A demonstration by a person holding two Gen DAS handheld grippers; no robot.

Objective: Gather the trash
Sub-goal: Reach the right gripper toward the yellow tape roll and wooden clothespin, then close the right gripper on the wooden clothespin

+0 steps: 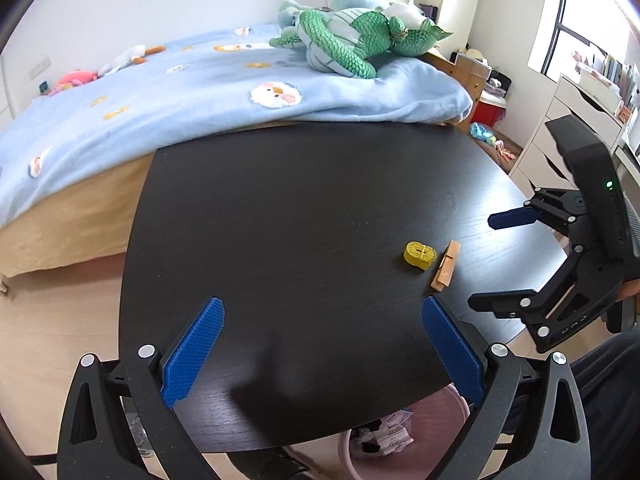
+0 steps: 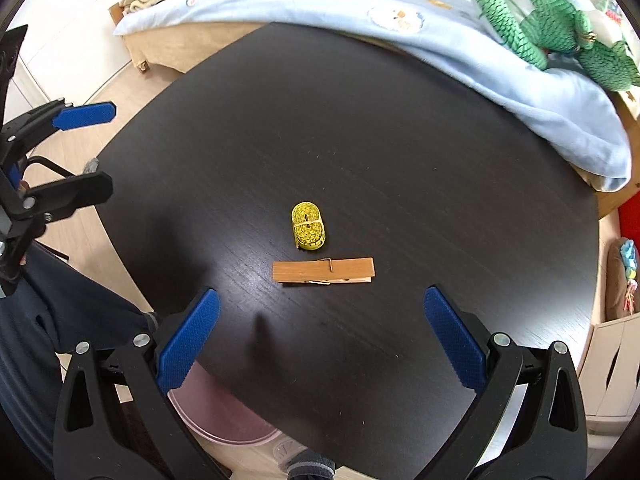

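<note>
Ahead of the left gripper (image 1: 322, 346), whose blue pads stand wide apart over the dark table (image 1: 300, 200), a yellow tape roll (image 1: 419, 255) lies just beside a wooden clothespin (image 1: 446, 266), with a pink bin (image 1: 420, 432) below the table's near edge. Likewise spread and empty, the right gripper (image 2: 320, 338) hovers just short of the clothespin (image 2: 324, 271), the roll (image 2: 308, 231) lying beyond it.

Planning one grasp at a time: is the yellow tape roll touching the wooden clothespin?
Apart. The right wrist view shows dark table between the yellow tape roll and the wooden clothespin.
</note>
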